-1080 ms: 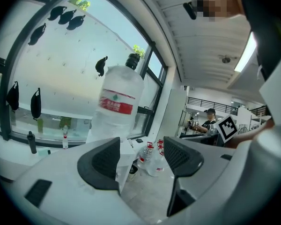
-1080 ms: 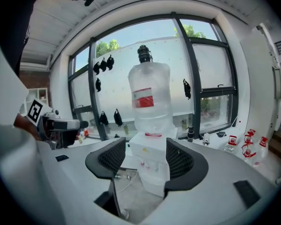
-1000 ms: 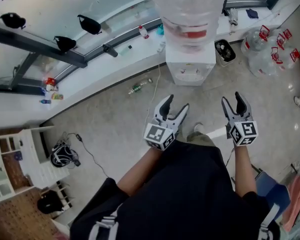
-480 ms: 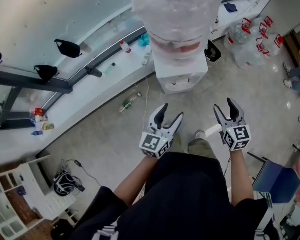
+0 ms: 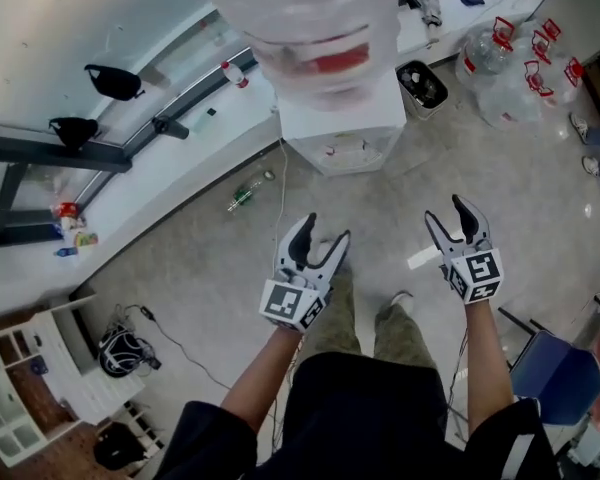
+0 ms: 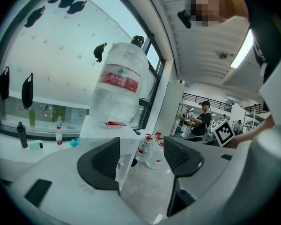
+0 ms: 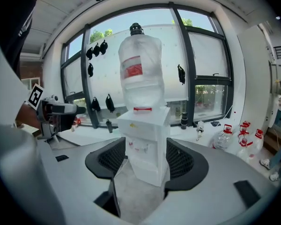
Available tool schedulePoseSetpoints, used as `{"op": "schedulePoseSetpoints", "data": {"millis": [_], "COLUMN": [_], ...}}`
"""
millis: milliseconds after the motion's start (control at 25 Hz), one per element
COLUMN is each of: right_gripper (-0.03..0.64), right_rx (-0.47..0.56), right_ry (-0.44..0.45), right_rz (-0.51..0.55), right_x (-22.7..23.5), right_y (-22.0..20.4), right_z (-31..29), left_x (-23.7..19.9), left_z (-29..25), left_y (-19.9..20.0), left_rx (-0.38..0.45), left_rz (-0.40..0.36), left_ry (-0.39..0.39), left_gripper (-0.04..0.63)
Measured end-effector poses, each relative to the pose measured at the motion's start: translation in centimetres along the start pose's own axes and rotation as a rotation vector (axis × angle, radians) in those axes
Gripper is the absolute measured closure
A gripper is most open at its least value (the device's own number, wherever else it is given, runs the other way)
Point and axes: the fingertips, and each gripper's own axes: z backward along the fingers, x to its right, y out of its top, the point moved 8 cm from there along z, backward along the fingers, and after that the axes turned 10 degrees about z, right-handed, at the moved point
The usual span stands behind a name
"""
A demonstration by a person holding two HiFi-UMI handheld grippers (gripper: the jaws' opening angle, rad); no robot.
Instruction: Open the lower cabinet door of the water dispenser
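Label-wise there's not much to go on: the big water bottle (image 5: 302, 28) sitting on the white water dispenser (image 5: 342, 118) has a red label band (image 6: 119, 78), but the print is too small to read in any view. The only other markings are the black-and-white square codes on the two gripper cubes. The left gripper (image 5: 323, 233) and right gripper (image 5: 448, 213) both have their jaws spread apart with nothing in them, and both hang over bare floor well short of the dispenser, which stands against the window ledge. The right gripper view looks right at its front, with the lower cabinet door (image 7: 143, 168) framed between the jaws and looking closed. The left gripper view only catches the dispenser from the side, plus a person in a black cap (image 6: 203, 118) far off. I count at least three clear jugs with red handles (image 5: 515, 78) on the floor to its right, one dark bin (image 5: 421, 84) and one green bottle (image 5: 242, 194) lying on the floor.
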Motion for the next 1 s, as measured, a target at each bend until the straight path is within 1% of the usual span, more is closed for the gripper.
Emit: {"op": "schedulePoseSetpoints", "data": {"millis": [160,280,360,440,560,720,800,1000], "right_gripper": [0.377,0.376,0.376,0.376,0.376,0.376,0.375,0.374], "right_rx": [0.005,0.027,0.058,0.085,0.091,0.081,0.074,0.055], "right_ry": [-0.039,-0.046,-0.037,-0.023,0.003,0.034,0.042,0.041], "right_rz": [-0.035,-0.088,-0.109,-0.116,-0.111,-0.095,-0.094,-0.111], "right_x": [2.3,3.0,2.8,2.4,1.7,1.1,0.8,1.0], "right_y": [-6.0,-9.8,-11.8,-13.5,-16.2,-20.1,-22.3,-28.2], "right_z": [-0.3,-1.3,-2.6,-4.3,-7.9,-12.6,-14.8,-21.1], "left_x": [0.4,0.5,0.2,-0.3,-2.2,-5.3,-6.9,-11.3], "left_z": [-1.8,-3.3,-4.2,-5.2,-6.8,-9.1,-10.2,-13.5], "left_y": [-6.4,-10.3,-12.1,-13.7,-15.8,-18.8,-20.3,-24.3], "left_rx": [-0.02,-0.025,-0.021,-0.027,-0.022,-0.008,-0.009,-0.035], "left_rz": [0.033,0.035,0.021,-0.011,-0.037,-0.036,-0.045,-0.102], "left_ry": [0.044,0.05,0.043,0.038,0.04,0.039,0.023,-0.043], "left_gripper": [0.324,0.324,0.324,0.324,0.324,0.324,0.324,0.324]}}
